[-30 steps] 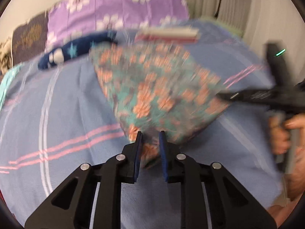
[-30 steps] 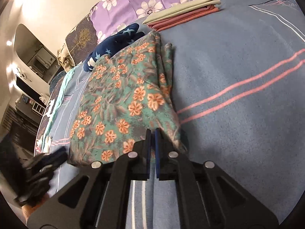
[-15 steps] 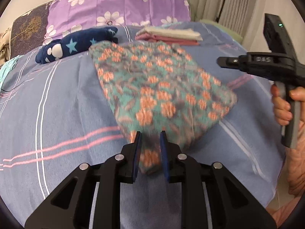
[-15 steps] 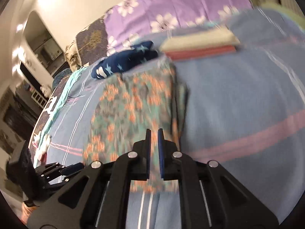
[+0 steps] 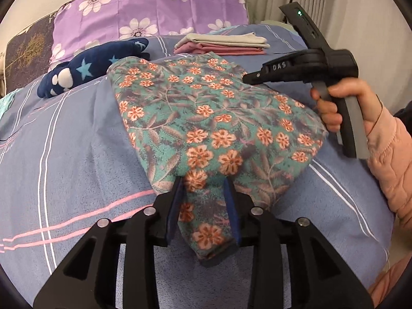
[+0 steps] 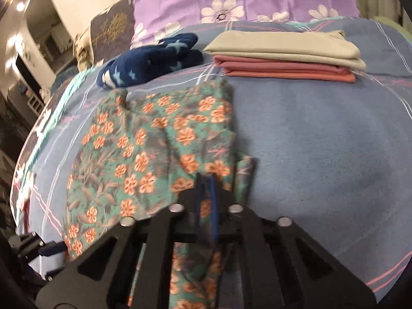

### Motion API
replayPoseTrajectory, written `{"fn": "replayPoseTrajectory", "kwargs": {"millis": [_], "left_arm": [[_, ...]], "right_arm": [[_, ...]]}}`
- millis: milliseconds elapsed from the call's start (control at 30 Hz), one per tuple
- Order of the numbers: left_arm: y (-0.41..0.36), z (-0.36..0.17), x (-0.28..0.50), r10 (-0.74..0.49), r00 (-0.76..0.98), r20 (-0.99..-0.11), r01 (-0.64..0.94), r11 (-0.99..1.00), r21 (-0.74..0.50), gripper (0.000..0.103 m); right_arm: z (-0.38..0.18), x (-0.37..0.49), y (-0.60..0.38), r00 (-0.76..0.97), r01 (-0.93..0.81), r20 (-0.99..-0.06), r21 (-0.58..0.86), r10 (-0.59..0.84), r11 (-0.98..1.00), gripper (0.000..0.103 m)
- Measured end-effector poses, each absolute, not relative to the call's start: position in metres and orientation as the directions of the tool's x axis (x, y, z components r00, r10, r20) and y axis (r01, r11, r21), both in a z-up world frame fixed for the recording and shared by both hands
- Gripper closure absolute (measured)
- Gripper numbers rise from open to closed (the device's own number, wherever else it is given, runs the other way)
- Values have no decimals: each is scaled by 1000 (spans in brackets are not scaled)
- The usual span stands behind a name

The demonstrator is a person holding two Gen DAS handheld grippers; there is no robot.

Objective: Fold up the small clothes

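A green garment with orange flowers (image 5: 206,118) lies folded on the blue striped bedsheet (image 5: 64,154). My left gripper (image 5: 203,188) is open, its jaws apart on either side of the garment's near corner, which rests on the sheet. My right gripper (image 6: 206,180) has its jaws almost together over the garment's right edge (image 6: 154,149); motion blur hides whether cloth is pinched. The right gripper (image 5: 257,78) also shows in the left wrist view, held above the garment's right side.
A folded stack, beige on pink cloth (image 5: 224,45), lies at the back of the bed; it also shows in the right wrist view (image 6: 285,56). A navy star-patterned garment (image 5: 90,69) lies at back left. Purple flowered pillow (image 5: 154,7) behind. The bed edge is at right.
The left gripper's jaws have opened wider and the garment's near corner has dropped onto the sheet. The right gripper has risen above the garment and moved left over it.
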State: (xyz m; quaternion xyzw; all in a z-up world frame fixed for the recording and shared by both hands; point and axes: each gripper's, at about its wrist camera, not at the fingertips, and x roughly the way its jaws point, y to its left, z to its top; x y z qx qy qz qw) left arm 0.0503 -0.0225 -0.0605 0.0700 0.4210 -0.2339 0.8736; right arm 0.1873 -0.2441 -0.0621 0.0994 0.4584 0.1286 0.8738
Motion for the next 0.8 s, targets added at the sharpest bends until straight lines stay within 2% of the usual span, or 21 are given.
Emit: {"fn": "replayPoseTrajectory", "kwargs": {"millis": [67,133,167,233,300,400,467,567,600,633,700,800], "left_arm": [[-19,-60,52,-370,521,-770,466,878,-107,67],[-14,-59,55,-394,496,-774,460,875,-151,67],[-12,-57,55,-403,486,-775,454,875,-170,67],[-7,-46,58,-408,496,-766,437,880,-186,67],[-5,-26,61,-385,565,-730,420,895,-147,67],[-2,3,79,-379,643,-666,410,904,-119,67],[-6,-3,102,-369,631,-683,404,907,-117,66],[-13,-50,142,-281,543,-792,350,932,-91,65],[-14,-66,147,-241,531,-813,335,940,-61,56],[-13,-71,147,-221,553,-803,323,946,-38,42],[-11,-69,139,-201,592,-780,308,951,-12,40],[-7,-63,136,-217,585,-781,312,950,-29,41]], "right_arm": [[-53,186,-251,567,-124,-757,310,323,943,99],[-44,194,-256,578,-119,-742,334,339,935,82],[-40,200,-260,581,-118,-738,340,343,933,79],[-34,215,-262,579,-122,-743,329,337,936,77],[-32,229,-259,569,-142,-746,323,345,936,77],[-33,245,-245,527,-213,-732,379,432,901,77],[-42,255,-232,502,-232,-756,348,419,908,77],[-70,267,-223,498,-188,-828,186,257,964,81],[-75,267,-225,506,-192,-819,201,272,961,82],[-75,265,-227,517,-191,-807,216,285,958,82],[-68,257,-234,533,-180,-787,254,311,950,79],[-55,244,-247,550,-137,-777,279,307,950,69]]}}
